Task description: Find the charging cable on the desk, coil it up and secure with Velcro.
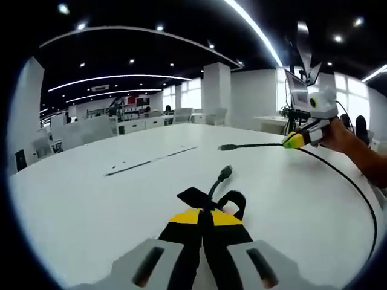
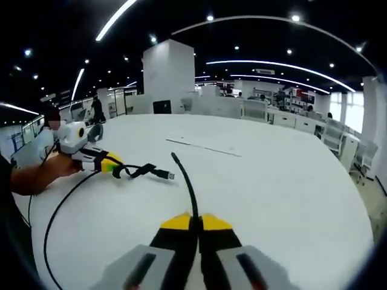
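Note:
A black charging cable (image 1: 352, 181) lies slack over the white desk (image 1: 91, 199). My left gripper (image 1: 202, 212) is shut on it close to one plug (image 1: 225, 173), where a black Velcro strap (image 1: 233, 202) loops off the cable. My right gripper (image 1: 294, 140) comes in from the right, shut on the cable just behind the other plug (image 1: 228, 147). In the right gripper view my right gripper (image 2: 195, 219) pinches the cable (image 2: 188, 187), whose end points away. My left gripper (image 2: 110, 164) is at the left with the strap (image 2: 139, 170) and a plug (image 2: 166, 175) sticking out.
A thin dark seam (image 1: 151, 160) crosses the desk (image 2: 290, 199) farther out. A person's hand (image 1: 344, 138) and forearm (image 2: 30, 178) hold the grippers. Office desks and chairs (image 1: 91, 130) and a white pillar (image 2: 168, 75) stand beyond the desk's far edge.

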